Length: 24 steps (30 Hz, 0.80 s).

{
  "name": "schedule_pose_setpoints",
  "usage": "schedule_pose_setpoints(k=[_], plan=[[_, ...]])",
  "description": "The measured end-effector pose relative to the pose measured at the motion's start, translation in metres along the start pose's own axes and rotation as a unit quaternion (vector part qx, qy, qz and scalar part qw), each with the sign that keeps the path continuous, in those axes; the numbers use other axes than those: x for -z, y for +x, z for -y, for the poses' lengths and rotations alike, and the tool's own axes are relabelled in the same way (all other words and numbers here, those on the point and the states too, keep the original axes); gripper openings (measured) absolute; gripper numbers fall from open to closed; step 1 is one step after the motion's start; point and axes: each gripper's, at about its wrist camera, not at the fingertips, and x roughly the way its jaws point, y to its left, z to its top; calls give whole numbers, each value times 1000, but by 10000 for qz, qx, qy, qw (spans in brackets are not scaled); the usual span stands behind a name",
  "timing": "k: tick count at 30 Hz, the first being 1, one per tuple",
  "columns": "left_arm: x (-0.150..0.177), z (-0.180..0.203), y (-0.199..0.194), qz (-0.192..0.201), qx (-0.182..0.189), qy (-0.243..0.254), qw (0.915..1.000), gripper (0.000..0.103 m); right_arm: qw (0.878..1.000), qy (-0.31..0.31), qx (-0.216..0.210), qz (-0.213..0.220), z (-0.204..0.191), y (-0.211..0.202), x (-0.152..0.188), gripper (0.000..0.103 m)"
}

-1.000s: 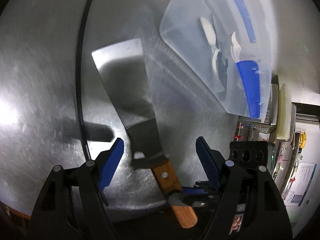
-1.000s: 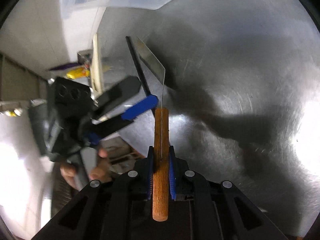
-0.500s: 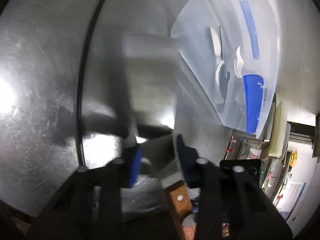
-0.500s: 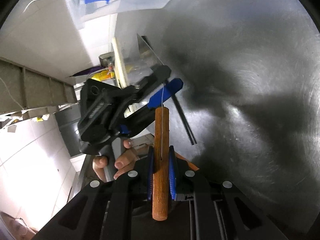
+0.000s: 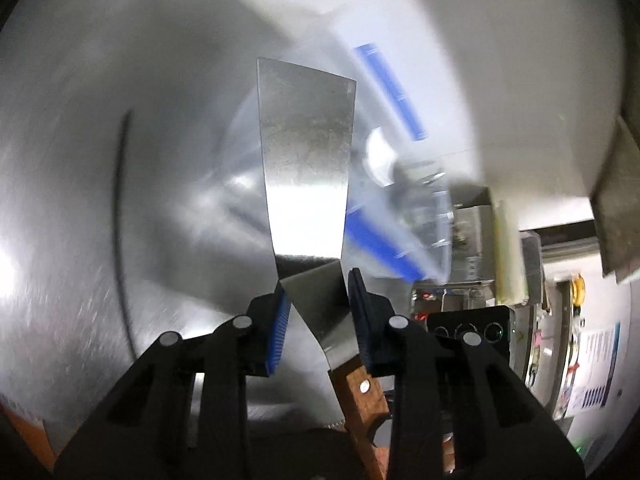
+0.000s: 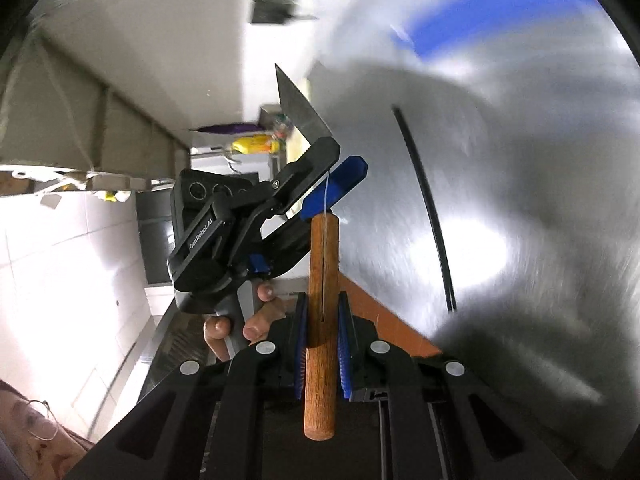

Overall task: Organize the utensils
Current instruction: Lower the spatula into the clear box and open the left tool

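Left gripper (image 5: 316, 300) clamps the spatula (image 5: 306, 168) at the blade neck, blade ahead of it, steadying the flat. Right gripper (image 6: 322, 344) pinches the wooden handle (image 6: 320, 320); two-point hold probably prevents twisting above the table (image 5: 80, 160).

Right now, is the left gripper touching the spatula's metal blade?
Touching. In the left wrist view the left gripper has both pads closed against the edges of the spatula blade's narrow neck, just above its wooden handle.

You're working over a brushed steel table (image 6: 520, 200) with bright glare patches. To the left in your right wrist view stands a white tiled wall (image 6: 60, 260). A pale plain wall (image 5: 500, 60) rises beyond the table's far edge.
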Motion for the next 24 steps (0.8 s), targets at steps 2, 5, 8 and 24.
schedule_pose_setpoints(k=[2,5,8,24], plan=[[-19,26,6,29,67,327,9994,28,9995,-214,99,206,-14,-20,-11,15],[-55,67,21,4,177,775,9968,28,9970,-474,274,542,-33,-46,-35,15],[-92,99,43,-86,190,1031,9945,28,9936,-581,425,871,-46,-74,-68,16],[-168,68,276,-2180,-1111,248,9693,28,9738,1176,1762,823,86,-123,-200,16]])
